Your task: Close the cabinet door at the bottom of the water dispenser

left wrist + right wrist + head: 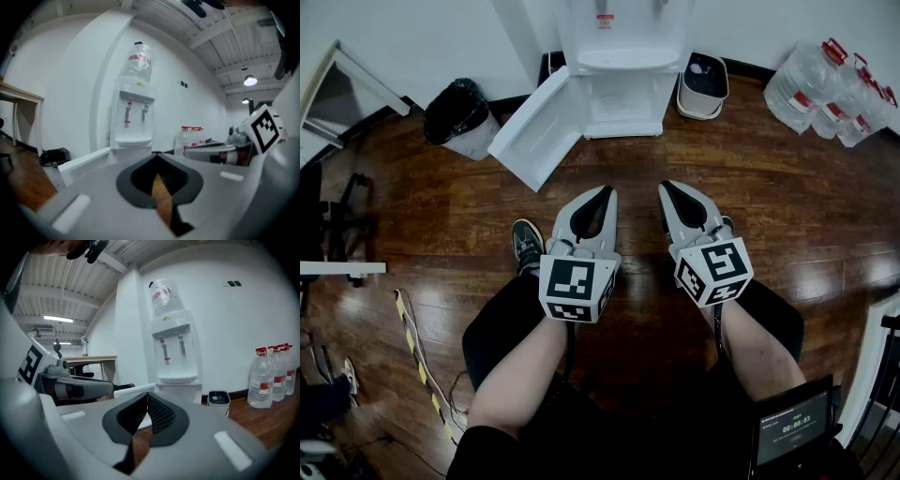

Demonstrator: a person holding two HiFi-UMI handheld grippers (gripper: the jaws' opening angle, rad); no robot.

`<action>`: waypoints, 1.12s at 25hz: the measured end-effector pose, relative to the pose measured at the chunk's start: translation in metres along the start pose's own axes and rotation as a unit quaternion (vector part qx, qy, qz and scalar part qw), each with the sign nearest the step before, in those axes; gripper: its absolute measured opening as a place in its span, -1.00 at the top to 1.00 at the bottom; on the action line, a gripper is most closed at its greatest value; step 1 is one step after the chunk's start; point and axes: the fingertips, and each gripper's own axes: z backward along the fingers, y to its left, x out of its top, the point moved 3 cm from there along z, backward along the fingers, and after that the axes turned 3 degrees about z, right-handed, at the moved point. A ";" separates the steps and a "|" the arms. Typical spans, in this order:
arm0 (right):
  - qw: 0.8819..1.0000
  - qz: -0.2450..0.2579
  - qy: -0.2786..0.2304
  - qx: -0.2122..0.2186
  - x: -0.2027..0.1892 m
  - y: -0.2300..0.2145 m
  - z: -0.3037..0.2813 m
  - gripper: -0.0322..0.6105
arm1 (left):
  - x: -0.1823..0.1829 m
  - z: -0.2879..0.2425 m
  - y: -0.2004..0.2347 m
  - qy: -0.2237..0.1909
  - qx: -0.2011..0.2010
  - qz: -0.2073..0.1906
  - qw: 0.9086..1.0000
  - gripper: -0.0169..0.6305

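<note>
A white water dispenser (619, 70) stands against the far wall, with a bottle on top (137, 63) (165, 294). Its bottom cabinet door (536, 127) hangs swung out to the left, wide open. In the left gripper view the door (84, 161) shows low at the left; in the right gripper view the door's edge (133, 389) peeks above the jaws. My left gripper (607, 190) and right gripper (666, 186) are held side by side over the wooden floor, well short of the dispenser. Both are shut and hold nothing.
A black-bagged bin (461, 117) sits left of the door. A white and grey pail (703, 86) stands right of the dispenser. Several large water bottles (830, 89) lie at the far right. A desk (337, 94) is at the left, and cables (417, 352) run along the floor.
</note>
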 end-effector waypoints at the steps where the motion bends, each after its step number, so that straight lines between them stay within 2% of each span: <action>1: 1.000 0.002 -0.002 0.001 0.004 -0.003 -0.006 0.89 | 0.003 -0.006 0.003 -0.001 0.000 -0.002 1.000 0.89; 7: 1.000 0.009 -0.010 0.012 0.022 -0.011 -0.030 0.89 | 0.014 -0.026 0.016 -0.003 -0.002 -0.018 1.000 0.89; 10: 1.000 -0.003 -0.008 0.013 0.029 -0.029 -0.050 0.89 | 0.020 -0.047 0.033 -0.004 0.011 -0.030 0.999 0.89; 17: 1.000 0.003 -0.002 0.011 0.036 -0.047 -0.087 0.89 | 0.035 -0.084 0.064 0.005 0.006 -0.025 1.000 0.86; 20: 1.000 0.001 0.004 0.011 0.037 -0.058 -0.107 0.89 | 0.034 -0.108 0.082 0.018 0.010 -0.042 0.999 0.71; 24: 1.000 0.000 0.014 0.015 0.037 -0.070 -0.136 0.89 | 0.035 -0.136 0.111 0.044 0.018 -0.048 0.998 0.65; 28: 1.000 -0.002 0.024 0.017 0.035 -0.080 -0.160 0.89 | 0.034 -0.158 0.160 0.096 0.054 -0.074 0.991 0.18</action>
